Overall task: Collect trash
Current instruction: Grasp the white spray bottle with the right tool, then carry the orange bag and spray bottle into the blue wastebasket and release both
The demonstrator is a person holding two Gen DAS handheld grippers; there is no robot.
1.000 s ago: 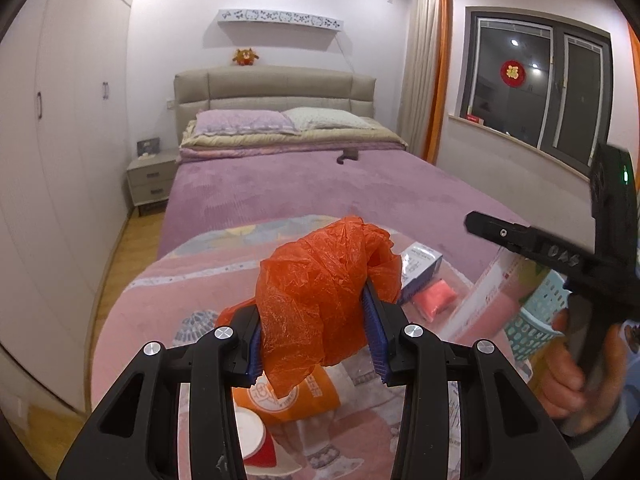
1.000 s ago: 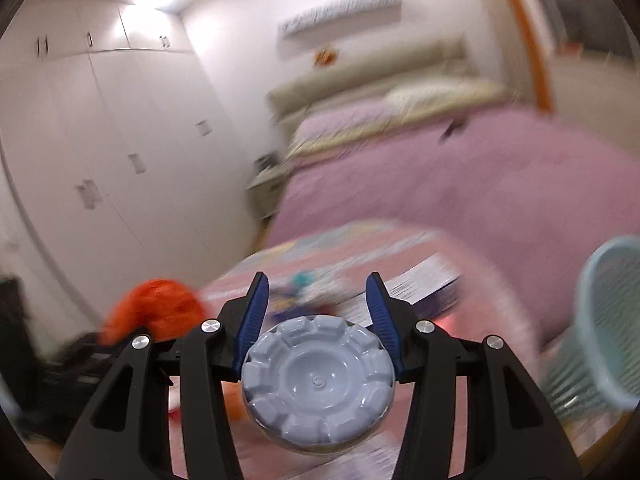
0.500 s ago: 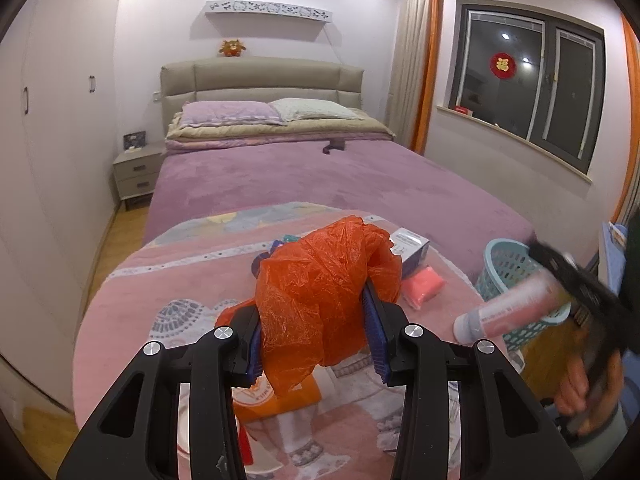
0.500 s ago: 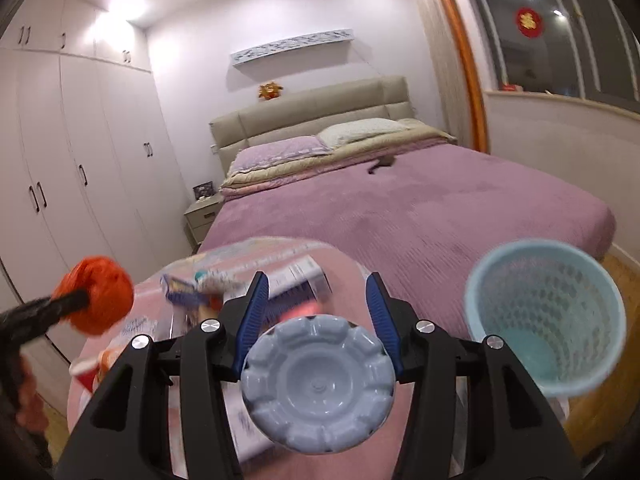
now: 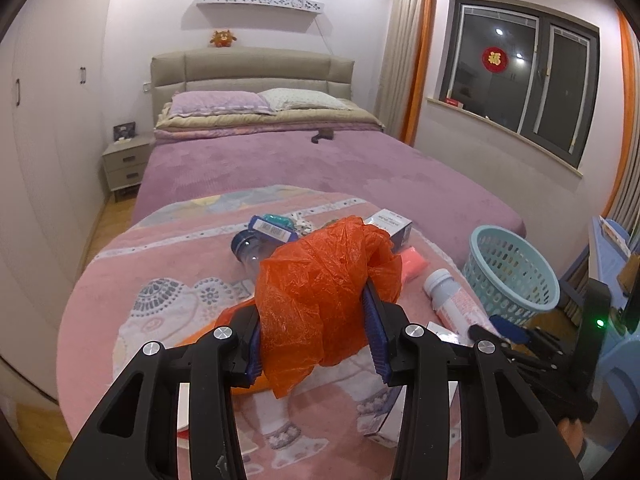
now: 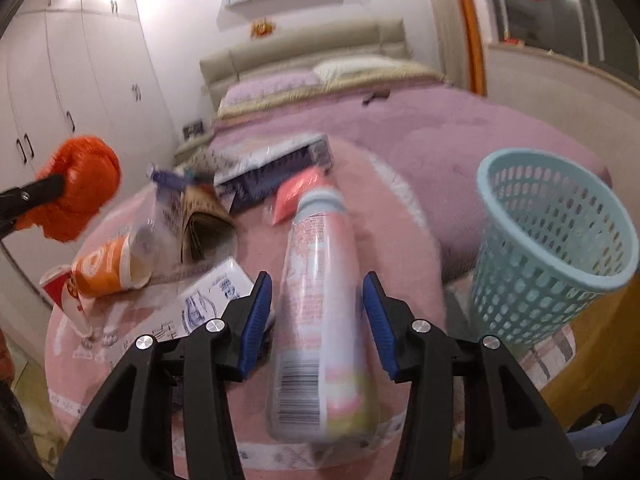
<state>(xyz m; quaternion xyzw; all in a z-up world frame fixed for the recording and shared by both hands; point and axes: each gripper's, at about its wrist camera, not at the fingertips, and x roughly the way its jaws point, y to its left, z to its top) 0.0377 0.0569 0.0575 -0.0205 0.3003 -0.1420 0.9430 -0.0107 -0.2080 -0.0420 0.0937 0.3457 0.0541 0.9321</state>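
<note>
The left claw (image 5: 316, 320) is clamped, its blue-padded fingers (image 5: 376, 336) pressing something bunched between them. The right claw (image 6: 318, 320) stands spread, fingers (image 6: 256, 316) apart from what lies between.

Trash on the round pink table, basket beside it

A crumpled orange plastic bag (image 5: 320, 296) is pinched above the table (image 5: 160, 264); a pink-labelled bottle (image 6: 320, 320), blurred, points cap-forward between blue pads; the pale blue mesh basket (image 6: 552, 248) stands upright right of the table.

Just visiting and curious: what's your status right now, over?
Left gripper shut on orange bag. Right gripper open, pink bottle loose between fingers, blurred. Blue basket at right, nothing blocking it.
</note>
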